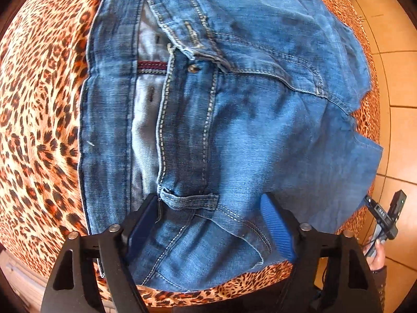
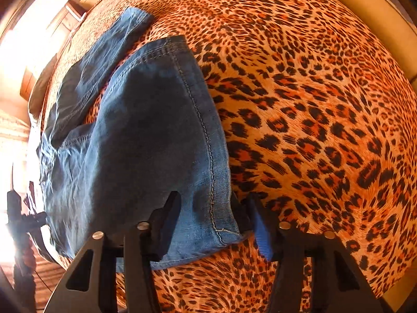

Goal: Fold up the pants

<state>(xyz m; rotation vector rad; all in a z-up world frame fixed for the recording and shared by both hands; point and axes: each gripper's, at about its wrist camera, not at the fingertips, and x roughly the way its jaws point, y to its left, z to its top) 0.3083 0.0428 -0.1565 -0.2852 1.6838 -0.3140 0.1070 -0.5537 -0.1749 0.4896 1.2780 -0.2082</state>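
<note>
On the leopard-print bed [image 2: 312, 104], jeans [image 1: 221, 117] lie spread, legs apart and running away from the waist. Waistband [image 1: 166, 99] sits at the near edge in the left view; a leg hem [image 2: 221, 232] sits at the near edge in the right view. Left gripper [image 1: 211, 224]: jaws spread wide, straddling the waistband by a belt loop [image 1: 190, 199], nothing pinched yet. Right gripper [image 2: 213, 221]: jaws released, hem corner between them. Judgement: close on both fabric layers, well past the seam, then lift both ends together and keep the cloth taut so the fold lands flat.
</note>
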